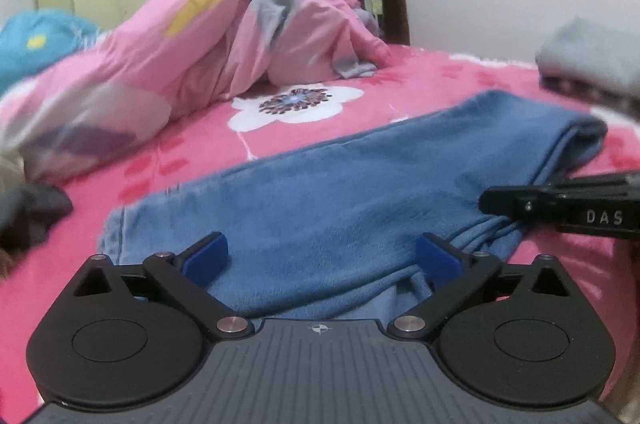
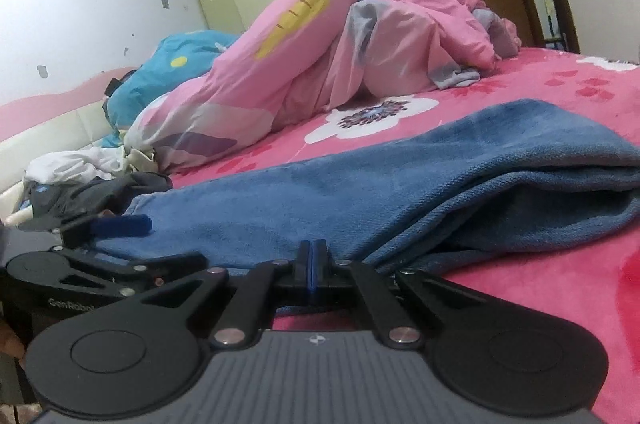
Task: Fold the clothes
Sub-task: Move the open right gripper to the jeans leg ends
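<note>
A blue fleece garment [image 1: 340, 192] lies folded lengthwise across the pink flowered bed cover [image 1: 360, 84]. My left gripper [image 1: 322, 258] hovers over its near end, open wide, with the cloth below the blue pads and nothing pinched. From the right comes my right gripper [image 1: 486, 202], its tip at the garment's near edge, where wrinkles gather. In the right wrist view the right gripper [image 2: 314, 260] has its pads pressed together on that edge of the blue garment [image 2: 420, 176]. The left gripper [image 2: 176, 240] shows at the left there.
A heaped pink duvet [image 1: 224, 36] fills the back of the bed, with a blue pillow [image 2: 176, 64] beyond it. Dark grey clothes [image 2: 100, 192] and white clothes [image 2: 76, 164] lie at the left. A grey bundle [image 1: 588, 60] sits at the far right.
</note>
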A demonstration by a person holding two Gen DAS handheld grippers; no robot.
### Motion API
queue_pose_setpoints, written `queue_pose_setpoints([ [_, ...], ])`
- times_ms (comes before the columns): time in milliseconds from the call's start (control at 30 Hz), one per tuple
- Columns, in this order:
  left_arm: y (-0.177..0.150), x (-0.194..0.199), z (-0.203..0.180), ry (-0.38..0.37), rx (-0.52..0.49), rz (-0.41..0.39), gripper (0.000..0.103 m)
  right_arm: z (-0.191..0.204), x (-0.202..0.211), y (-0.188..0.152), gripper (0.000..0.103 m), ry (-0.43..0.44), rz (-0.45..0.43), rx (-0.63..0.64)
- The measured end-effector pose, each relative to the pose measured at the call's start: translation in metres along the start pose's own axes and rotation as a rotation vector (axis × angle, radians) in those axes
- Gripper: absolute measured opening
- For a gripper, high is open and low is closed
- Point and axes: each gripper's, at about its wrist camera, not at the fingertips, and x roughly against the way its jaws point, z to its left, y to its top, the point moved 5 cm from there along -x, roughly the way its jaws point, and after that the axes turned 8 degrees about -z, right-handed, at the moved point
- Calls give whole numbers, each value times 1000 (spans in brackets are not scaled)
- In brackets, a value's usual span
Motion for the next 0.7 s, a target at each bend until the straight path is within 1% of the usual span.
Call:
queue_pose_setpoints([
  [33,-2,1,1,1,11,-5,102,0,0,1,0,-5,5,-6],
  [133,-3,3,0,12,1,-19,102,-3,0,7,0,-15,35,-72],
  [233,-4,4,0,11,6,-31,102,-4,12,6,0,-26,52,-65],
  [300,-4,4,1,11,7,-39,102,-7,24,3,0,-50,84,-67],
  [367,-6,5,2,10,12,-44,102,-16,36,6,0,-85,129,-119],
  [400,-6,5,2,8,13,-47,102,-21,43,12,5,-100,133,-160],
  [433,-6,5,2,7,14,-49,102,-24,49,22,10,-113,113,-177],
  [500,-6,5,2,7,13,-50,102,-23,59,47,11,-147,29,-125],
  [600,-6,5,2,8,12,-51,102,-23,58,76,12,-219,-68,29],
  [633,-7,5,2,8,12,-51,102,-29,53,77,14,-251,-65,71],
  [667,-7,6,2,8,12,-51,102,-39,46,74,15,-291,-45,107],
  [700,-7,6,2,7,13,-53,102,-56,36,66,17,-356,1,142],
])
